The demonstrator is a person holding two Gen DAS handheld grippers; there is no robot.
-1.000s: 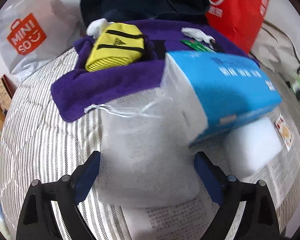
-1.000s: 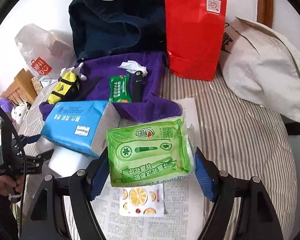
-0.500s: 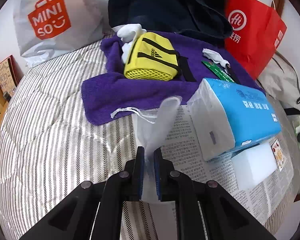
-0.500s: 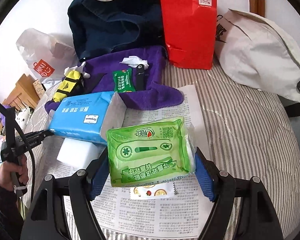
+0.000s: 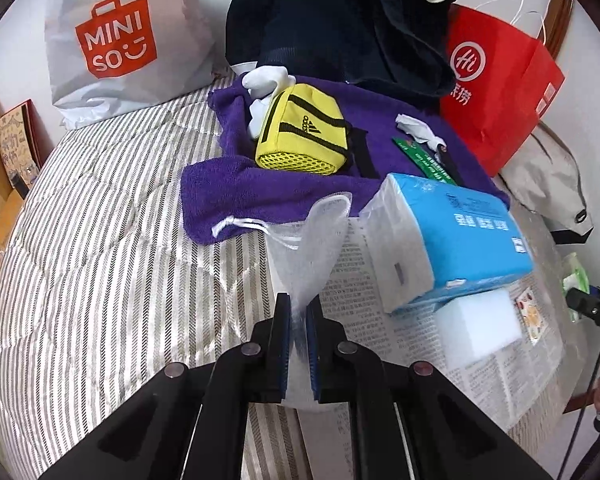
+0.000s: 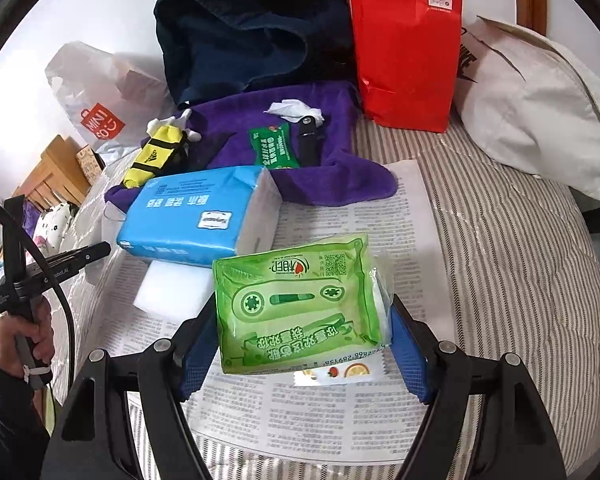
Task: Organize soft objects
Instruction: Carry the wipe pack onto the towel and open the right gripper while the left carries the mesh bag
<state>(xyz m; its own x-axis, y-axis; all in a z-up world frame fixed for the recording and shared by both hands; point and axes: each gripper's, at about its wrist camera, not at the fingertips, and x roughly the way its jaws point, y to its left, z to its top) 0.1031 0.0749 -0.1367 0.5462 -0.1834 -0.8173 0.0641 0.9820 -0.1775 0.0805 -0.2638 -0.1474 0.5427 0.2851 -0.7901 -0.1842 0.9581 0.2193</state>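
Observation:
My left gripper (image 5: 298, 320) is shut on the lower part of a translucent white mesh drawstring pouch (image 5: 320, 240), which stands up from the fingers over the newspaper (image 5: 352, 280). To its right, a blue tissue pack (image 5: 448, 240) rests on a white sponge block (image 5: 476, 328). In the right wrist view my right gripper (image 6: 300, 344) is shut on a green wet-wipes pack (image 6: 300, 300), held just above the newspaper (image 6: 380, 216) and a small fruit-printed sachet (image 6: 340, 372). The left gripper (image 6: 100, 249) shows at the left, in a person's hand.
A purple towel (image 5: 220, 184) carries a yellow pouch (image 5: 300, 136), a green packet (image 6: 274, 148) and a crumpled tissue (image 6: 292, 108). Behind stand a navy bag (image 6: 240, 40), a red paper bag (image 6: 404, 40), a white Miniso bag (image 5: 116, 40) and a beige bag (image 6: 532, 100). All lies on a striped quilt (image 5: 100, 260).
The left jaws closed from wide apart onto the mesh pouch, then drew back and up with it. The right gripper, still holding the green pack, shifted slightly back from the towel.

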